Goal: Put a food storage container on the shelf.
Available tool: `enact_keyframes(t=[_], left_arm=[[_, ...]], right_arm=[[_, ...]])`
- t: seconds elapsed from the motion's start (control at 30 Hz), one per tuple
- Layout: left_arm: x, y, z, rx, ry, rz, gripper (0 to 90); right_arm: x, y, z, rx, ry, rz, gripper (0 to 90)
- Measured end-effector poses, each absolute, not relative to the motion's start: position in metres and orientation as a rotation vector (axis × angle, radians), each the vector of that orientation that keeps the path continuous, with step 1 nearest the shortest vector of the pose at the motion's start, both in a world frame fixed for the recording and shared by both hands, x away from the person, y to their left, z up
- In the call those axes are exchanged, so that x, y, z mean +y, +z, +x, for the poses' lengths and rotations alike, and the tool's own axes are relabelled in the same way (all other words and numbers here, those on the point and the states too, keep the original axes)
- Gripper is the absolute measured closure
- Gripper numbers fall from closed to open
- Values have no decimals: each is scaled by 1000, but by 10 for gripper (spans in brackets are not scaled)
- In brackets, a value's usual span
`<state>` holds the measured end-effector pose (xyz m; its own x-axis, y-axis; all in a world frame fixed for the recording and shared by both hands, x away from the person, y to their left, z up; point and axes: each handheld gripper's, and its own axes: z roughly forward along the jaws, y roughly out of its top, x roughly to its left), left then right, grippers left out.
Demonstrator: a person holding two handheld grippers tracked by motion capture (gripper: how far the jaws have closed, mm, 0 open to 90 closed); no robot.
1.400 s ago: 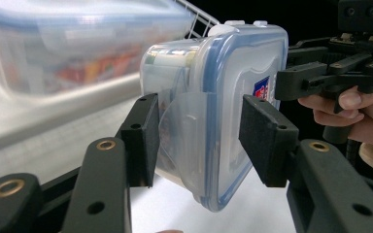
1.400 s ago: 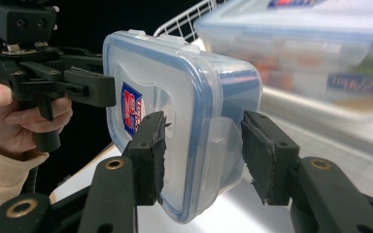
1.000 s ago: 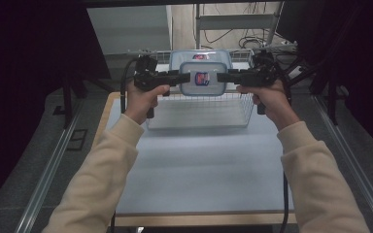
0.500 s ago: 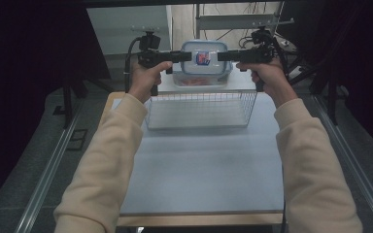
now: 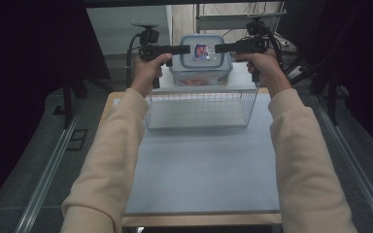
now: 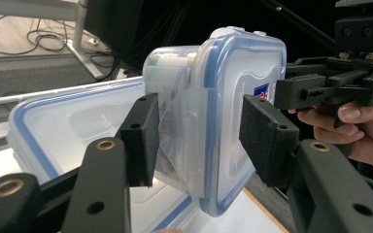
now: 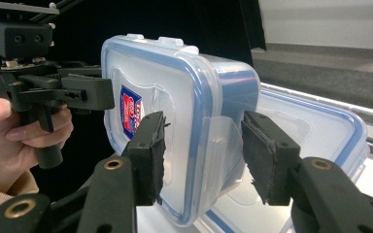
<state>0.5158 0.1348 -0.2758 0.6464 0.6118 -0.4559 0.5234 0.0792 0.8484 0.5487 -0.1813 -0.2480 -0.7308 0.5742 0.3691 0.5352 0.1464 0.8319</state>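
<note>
Both arms outstretched; left hand-held gripper (image 5: 185, 49) and right hand-held gripper (image 5: 219, 47) each pinch the small container (image 5: 202, 51) aloft.

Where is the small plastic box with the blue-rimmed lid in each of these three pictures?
High view: the small box is top centre, held up between the left gripper and right gripper, beyond the wire basket.
Left gripper view: it stands on edge at centre, between the jaws.
Right gripper view: centre, lid facing left.
Shared landmark: the red and blue sticker on the lid.
</note>
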Motion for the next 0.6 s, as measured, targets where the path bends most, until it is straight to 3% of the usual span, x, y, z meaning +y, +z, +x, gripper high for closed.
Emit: enact_keyframes(t=[0.43,0.6], left_arm=[[127,-283,530,1081,52,1511,406],[127,-288,534,1101,39,1488,321]], right_arm=[[-176,-261,560,2261,1743,1306,414],[-176,-266,563,2230,1747,1352,374]])
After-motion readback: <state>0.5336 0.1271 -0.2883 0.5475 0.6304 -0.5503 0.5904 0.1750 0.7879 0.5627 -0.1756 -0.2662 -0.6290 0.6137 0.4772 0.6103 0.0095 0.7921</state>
